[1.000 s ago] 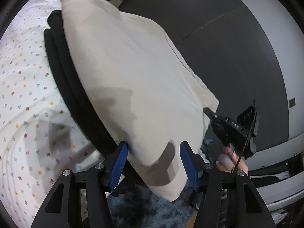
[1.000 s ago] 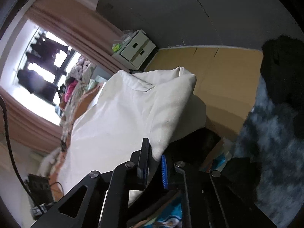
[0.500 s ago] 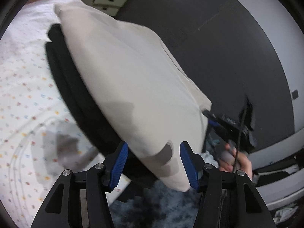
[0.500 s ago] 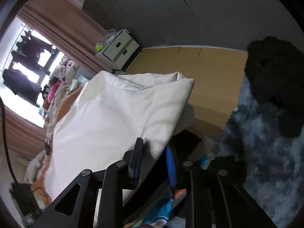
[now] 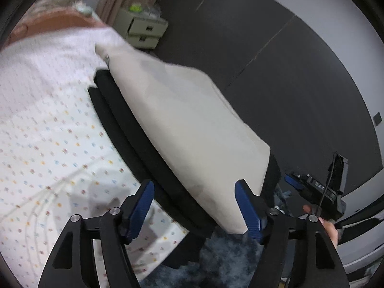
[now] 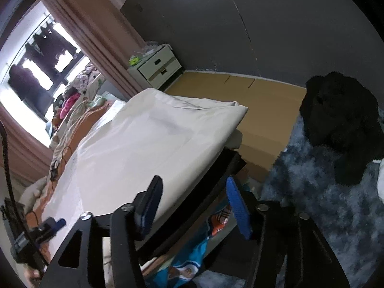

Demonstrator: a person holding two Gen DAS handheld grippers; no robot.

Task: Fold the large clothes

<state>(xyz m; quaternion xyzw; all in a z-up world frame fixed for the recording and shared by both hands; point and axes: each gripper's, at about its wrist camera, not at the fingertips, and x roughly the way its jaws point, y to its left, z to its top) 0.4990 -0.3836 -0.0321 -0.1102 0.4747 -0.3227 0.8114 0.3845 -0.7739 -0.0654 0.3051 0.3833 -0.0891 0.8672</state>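
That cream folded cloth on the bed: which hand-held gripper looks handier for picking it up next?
Probably the left hand-held gripper: the cream cloth's near corner sits between its open blue pads. The right hand-held gripper, jaws just opened, faces mostly the black layer below.

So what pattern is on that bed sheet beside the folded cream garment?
The bed sheet is white with tiny multicoloured dots or flowers, seen best in the left wrist view.

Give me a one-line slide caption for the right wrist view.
Open right hand-held gripper hangs over the folded cream garment on the bed edge, jaws just opened, nothing gripped.
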